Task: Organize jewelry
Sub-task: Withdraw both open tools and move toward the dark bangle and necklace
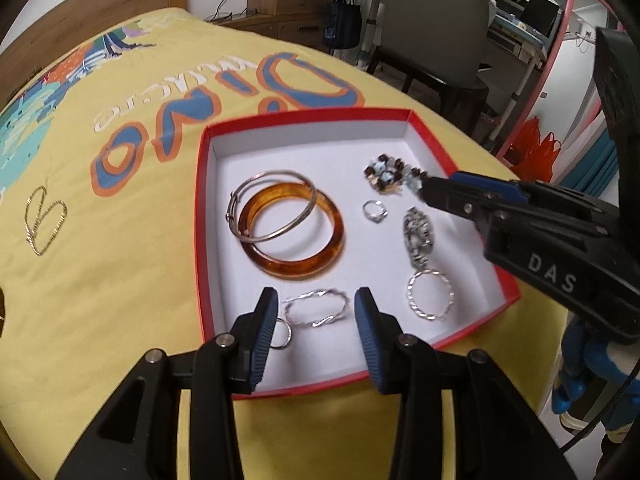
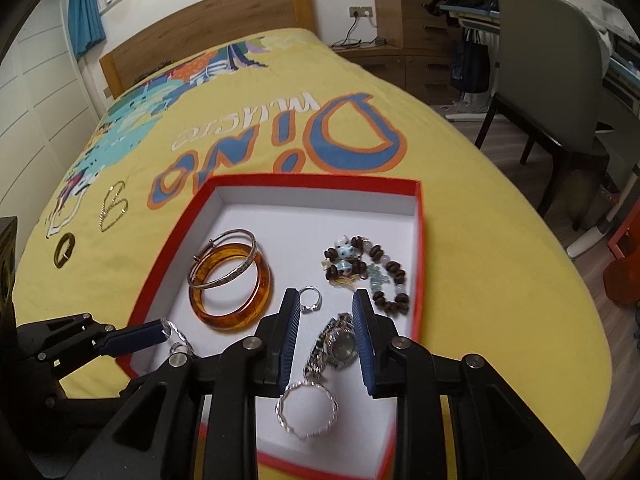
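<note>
Left wrist view: the left gripper (image 1: 316,312) hangs over the near edge of a red box (image 1: 206,216) with a white floor, set on a yellow bedspread (image 1: 120,280) printed with "Dino". Its blue pads stand part open on either side of a twisted silver bangle (image 1: 316,308) that lies flat on the box floor; the pads do not press on it, and nothing is held. A small plain ring (image 1: 282,336) lies beside the left pad.

Further in, an amber bangle (image 1: 292,232) lies flat with a thin silver bangle (image 1: 272,208) resting across it. To the right lie a small silver ring (image 1: 375,211), a beaded bracelet (image 1: 390,176), a wristwatch (image 1: 416,236) and a second twisted silver bangle (image 1: 430,294). The right gripper (image 1: 426,194) reaches in from the right, its tip over the beads.

Right wrist view: the right gripper (image 2: 326,326) hovers above the box, jaws part open and empty, with the wristwatch (image 2: 340,346) lying on the floor below the gap. Whether the pads touch it I cannot tell; they seem clear of it. The beaded bracelet (image 2: 368,268) lies just beyond.

Outside the box, on the bedspread, lie a gold chain (image 2: 114,206) and a dark ring-shaped piece (image 2: 64,256).
</note>
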The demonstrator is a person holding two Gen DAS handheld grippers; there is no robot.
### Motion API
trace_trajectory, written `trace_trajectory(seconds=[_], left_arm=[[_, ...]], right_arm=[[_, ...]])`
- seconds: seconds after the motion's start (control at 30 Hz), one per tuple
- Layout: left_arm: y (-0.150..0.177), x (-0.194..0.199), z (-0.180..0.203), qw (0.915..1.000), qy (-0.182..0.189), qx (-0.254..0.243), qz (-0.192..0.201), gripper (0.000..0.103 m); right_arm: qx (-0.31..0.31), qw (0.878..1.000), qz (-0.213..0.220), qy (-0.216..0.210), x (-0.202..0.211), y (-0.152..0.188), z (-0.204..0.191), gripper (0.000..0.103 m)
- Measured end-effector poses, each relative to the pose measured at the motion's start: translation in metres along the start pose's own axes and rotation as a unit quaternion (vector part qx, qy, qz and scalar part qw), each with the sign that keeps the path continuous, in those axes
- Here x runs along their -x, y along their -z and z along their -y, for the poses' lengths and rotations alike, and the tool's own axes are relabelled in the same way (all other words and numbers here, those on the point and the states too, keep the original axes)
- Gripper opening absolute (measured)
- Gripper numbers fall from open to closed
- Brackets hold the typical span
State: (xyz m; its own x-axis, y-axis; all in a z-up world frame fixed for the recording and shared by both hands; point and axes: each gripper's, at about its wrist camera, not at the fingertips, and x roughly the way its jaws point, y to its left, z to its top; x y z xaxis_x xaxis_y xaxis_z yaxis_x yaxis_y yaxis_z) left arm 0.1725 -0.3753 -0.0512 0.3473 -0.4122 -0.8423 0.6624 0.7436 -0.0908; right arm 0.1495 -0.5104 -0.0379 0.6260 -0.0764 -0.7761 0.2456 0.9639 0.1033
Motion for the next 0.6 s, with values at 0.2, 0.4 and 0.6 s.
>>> trace_trajectory(seconds=[0.2, 0.4, 0.6], left_arm=[[0.001, 0.024, 0.007, 0.9999, -0.004, -0.004, 0.016, 0.045], [0.012, 0.058, 0.006, 0.9992, -0.018, 0.004, 0.034, 0.045], [0.033, 0.104, 0.002, 0.9941, -0.088, 0.013, 0.062, 0.045]], right_arm=[[-0.008, 1.0, 0.016, 0.002, 0.031, 0.007, 0.005, 0.028], [-0.02, 0.999, 0.03, 0.004, 0.065, 0.02, 0.008, 0.028], [-0.028, 0.999, 0.038, 0.001, 0.097, 0.035, 0.0, 0.029]])
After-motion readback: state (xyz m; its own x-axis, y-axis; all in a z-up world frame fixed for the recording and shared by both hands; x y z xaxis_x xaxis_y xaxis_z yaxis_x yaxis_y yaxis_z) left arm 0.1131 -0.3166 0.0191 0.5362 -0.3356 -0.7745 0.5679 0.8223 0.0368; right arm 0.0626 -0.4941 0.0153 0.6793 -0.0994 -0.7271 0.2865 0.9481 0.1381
